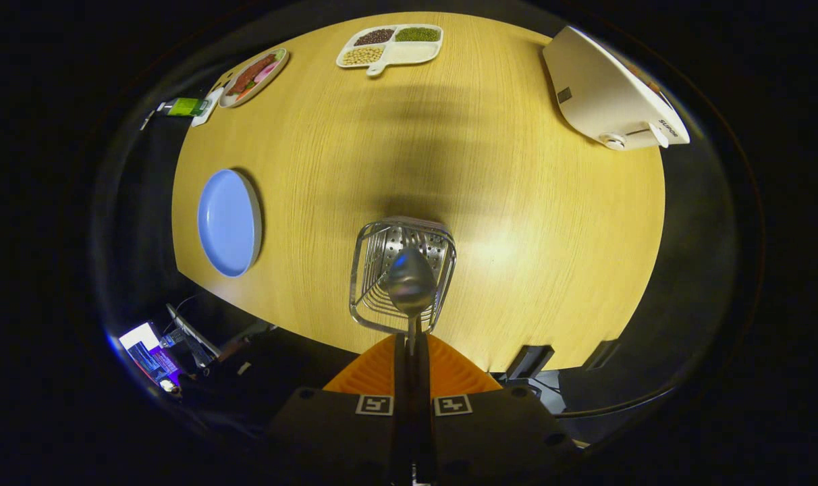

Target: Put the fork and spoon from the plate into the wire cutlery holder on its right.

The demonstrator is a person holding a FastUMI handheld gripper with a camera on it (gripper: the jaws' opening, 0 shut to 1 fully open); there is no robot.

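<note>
My gripper (412, 337) points down at the wooden table (517, 202), its orange fingers (375, 371) shut on the thin handle of a metal spoon (410, 282). The spoon's bowl hangs just ahead of the fingertips, over the open top of the wire cutlery holder (368, 270). The holder stands upright near the table's near edge. Well to its left lies the blue plate (228, 223), with nothing on it. A pale thin piece shows inside the holder's left side; I cannot tell whether it is the fork.
At the table's far side lie a white divided tray of beans (390, 46) and a plate of food (252, 76). A white appliance (611, 94) sits at the far right corner. A lit screen (149, 351) stands below the table's near-left edge.
</note>
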